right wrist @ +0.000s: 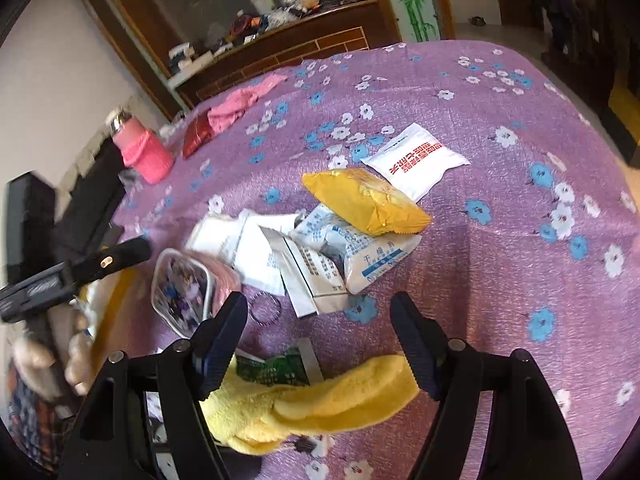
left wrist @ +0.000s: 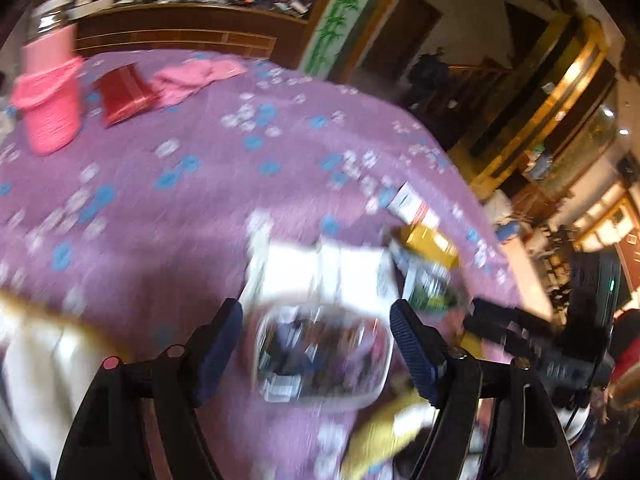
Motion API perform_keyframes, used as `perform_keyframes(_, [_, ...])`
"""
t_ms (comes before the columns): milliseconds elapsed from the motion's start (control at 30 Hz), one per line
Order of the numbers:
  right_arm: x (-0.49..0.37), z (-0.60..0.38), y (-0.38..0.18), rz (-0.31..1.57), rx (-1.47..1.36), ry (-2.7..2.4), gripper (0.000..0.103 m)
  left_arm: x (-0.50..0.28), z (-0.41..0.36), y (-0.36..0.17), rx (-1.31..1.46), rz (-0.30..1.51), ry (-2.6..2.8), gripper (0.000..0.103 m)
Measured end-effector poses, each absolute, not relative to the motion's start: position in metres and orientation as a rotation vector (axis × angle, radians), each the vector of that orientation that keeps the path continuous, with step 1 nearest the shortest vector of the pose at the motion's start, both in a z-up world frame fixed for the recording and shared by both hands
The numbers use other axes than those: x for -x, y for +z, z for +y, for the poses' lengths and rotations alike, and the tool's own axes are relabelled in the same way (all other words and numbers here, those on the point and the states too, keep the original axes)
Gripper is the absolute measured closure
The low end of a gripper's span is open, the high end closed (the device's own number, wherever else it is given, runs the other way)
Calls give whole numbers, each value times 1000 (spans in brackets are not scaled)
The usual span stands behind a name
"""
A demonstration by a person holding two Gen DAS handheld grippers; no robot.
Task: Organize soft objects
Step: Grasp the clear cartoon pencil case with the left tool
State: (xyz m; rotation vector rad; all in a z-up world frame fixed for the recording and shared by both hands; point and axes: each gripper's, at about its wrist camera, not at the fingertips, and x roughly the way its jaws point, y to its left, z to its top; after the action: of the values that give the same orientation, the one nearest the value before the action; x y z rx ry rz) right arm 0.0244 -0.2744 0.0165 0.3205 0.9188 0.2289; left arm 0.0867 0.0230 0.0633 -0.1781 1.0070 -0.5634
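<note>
A clear pouch with a printed picture (left wrist: 320, 354) lies on the purple flowered cloth (left wrist: 180, 184), right between my left gripper's (left wrist: 316, 344) open fingers; the view is blurred. It also shows in the right wrist view (right wrist: 182, 292). White packets (right wrist: 304, 256), a yellow packet (right wrist: 366, 200) and a white red-lettered packet (right wrist: 416, 160) lie mid-table. A yellow plush toy (right wrist: 320, 404) lies just under my right gripper (right wrist: 320, 344), which is open and empty. The left gripper (right wrist: 80, 272) appears at the left in that view.
A pink sleeved bottle (right wrist: 140, 148), a red packet (right wrist: 198, 134) and a pink cloth (right wrist: 240, 102) sit at the far left of the table. A purple hair ring (right wrist: 266, 310) and a green packet (right wrist: 276, 368) lie near the plush. A cluttered wooden counter (right wrist: 280, 36) stands behind.
</note>
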Motion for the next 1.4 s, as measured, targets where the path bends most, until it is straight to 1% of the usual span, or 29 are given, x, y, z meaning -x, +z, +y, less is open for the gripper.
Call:
perform_keyframes(133, [-22, -284, 12, 887, -407, 242, 30, -124, 7, 49, 187, 1033, -624, 22])
perform_keyframes(233, [-19, -289, 13, 868, -427, 257, 30, -133, -7, 28, 154, 1133, -702, 22])
perform_keyframes(300, [-18, -291, 14, 860, -437, 264, 30, -121, -11, 30, 86, 1116, -761, 22])
perform_keyframes(367, [-19, -292, 12, 865, -446, 274, 29, -105, -11, 31, 31, 1170, -847, 22])
perform_keyframes(467, [-19, -291, 9, 881, -447, 281, 29, -69, -13, 32, -203, 1189, -878, 22])
perform_keyframes(500, [-19, -290, 9, 883, -446, 281, 29, -53, -12, 32, -306, 1182, -863, 22])
perform_keyframes(600, [-17, -290, 10, 874, -442, 278, 29, -26, -3, 41, -431, 1114, -802, 22])
perform_keyframes(733, [-18, -289, 10, 875, -435, 259, 29, -13, 4, 48, -517, 958, -689, 22])
perform_keyframes(800, [-18, -286, 15, 872, -414, 257, 29, -12, 0, 44, -532, 925, -684, 22])
perform_keyframes(967, [-24, -260, 29, 888, -245, 277, 29, -11, -21, 39, -639, 822, -733, 22])
perform_keyframes(1133, [-43, -223, 22, 947, 34, 250, 29, -36, -29, 40, -623, 874, -786, 22])
perform_keyframes(1200, [-48, -217, 18, 959, 94, 225, 29, -39, -32, 40, -608, 895, -802, 22])
perform_keyframes(1300, [-51, -227, 19, 957, 61, 209, 29, -35, -33, 37, -598, 951, -860, 21])
perform_keyframes(1400, [-49, -246, 27, 927, -1, 180, 29, -22, -38, 27, -678, 988, -873, 20])
